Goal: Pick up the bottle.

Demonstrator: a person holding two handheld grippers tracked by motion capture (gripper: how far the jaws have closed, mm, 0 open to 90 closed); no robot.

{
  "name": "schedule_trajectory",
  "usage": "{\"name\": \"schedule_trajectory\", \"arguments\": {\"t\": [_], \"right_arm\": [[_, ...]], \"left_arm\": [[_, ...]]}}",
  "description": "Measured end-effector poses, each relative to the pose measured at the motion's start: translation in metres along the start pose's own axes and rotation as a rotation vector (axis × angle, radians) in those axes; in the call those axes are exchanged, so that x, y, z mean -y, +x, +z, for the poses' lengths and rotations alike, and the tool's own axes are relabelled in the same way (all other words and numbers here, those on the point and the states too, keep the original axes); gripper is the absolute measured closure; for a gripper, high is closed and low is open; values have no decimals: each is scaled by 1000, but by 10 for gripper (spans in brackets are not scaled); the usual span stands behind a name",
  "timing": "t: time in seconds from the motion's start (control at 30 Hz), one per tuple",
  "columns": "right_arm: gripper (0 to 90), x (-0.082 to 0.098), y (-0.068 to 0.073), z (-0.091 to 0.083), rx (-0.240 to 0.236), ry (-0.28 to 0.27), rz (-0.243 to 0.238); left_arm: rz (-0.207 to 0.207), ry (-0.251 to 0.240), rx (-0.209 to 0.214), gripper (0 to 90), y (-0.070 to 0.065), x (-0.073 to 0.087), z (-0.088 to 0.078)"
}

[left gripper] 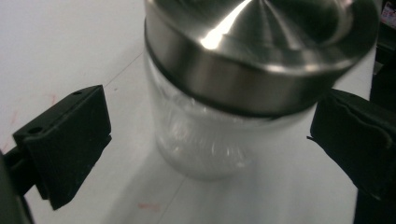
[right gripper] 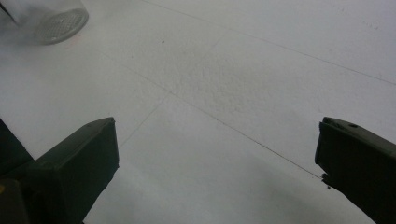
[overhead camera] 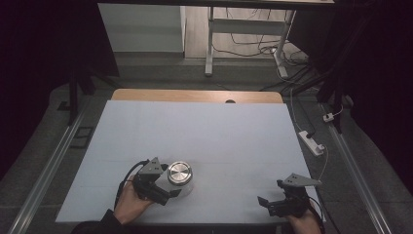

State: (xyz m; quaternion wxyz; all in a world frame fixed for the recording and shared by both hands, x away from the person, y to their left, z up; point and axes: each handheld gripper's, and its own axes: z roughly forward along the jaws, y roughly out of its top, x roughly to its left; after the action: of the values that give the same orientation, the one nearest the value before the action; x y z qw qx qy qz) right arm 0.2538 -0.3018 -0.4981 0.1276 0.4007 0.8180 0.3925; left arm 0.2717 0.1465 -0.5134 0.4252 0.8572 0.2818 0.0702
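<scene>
A clear ribbed glass jar with a brushed steel lid stands upright on the white table top, near the front left. My left gripper is open, one jaw on each side of the jar; the left pad stands clear of the glass, and the right pad lies close beside the lid. My right gripper hangs open over bare table at the front right, with nothing between its jaws. The jar's base lies far off at that view's upper left.
A wooden strip with a small hole runs along the table's far edge. Beyond it stand desk legs and loose cables on the floor. A white power strip lies on the floor at the right.
</scene>
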Motion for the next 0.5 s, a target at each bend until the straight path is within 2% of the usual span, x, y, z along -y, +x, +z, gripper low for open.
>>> {"name": "schedule_trajectory", "arguments": {"t": [0.27, 0.43, 0.5], "right_arm": [[0, 0, 0, 0, 0, 0, -3], [0, 0, 0, 0, -2, 1, -4], [0, 0, 0, 0, -2, 1, -5]], "left_arm": [[29, 13, 14, 0, 1, -7, 15], [49, 32, 12, 9, 0, -9, 23], [61, 33, -2, 31, -1, -10, 24]]}}
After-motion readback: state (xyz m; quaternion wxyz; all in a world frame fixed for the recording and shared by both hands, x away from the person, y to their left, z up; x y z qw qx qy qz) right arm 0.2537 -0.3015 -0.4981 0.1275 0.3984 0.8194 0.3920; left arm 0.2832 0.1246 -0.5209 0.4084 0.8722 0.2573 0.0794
